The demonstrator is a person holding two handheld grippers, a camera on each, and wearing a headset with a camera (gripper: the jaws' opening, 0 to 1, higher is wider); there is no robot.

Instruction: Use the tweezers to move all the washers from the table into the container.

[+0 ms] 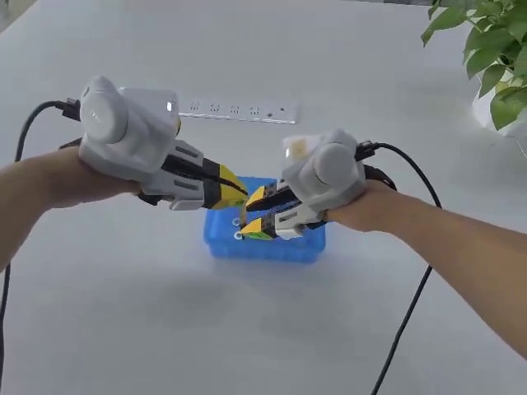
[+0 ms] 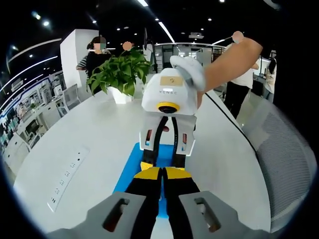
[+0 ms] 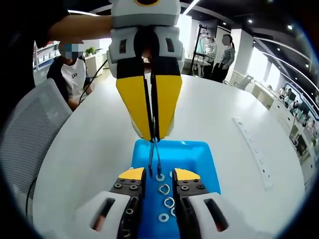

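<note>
A blue container sits on the white table, and several silver washers lie inside it. My left gripper comes in from the left with its yellow jaws shut on thin tweezers. The tweezers point down into the container, their tips just over a washer. My right gripper faces it from the right and hovers low over the container. In its own view the right gripper is open, with washers showing in the gap. The left gripper has its jaws pressed together above the container.
A white power strip lies on the table beyond the container. A potted plant stands at the far right corner. Black cables trail from both grippers. A grey mesh chair and several people are around the table.
</note>
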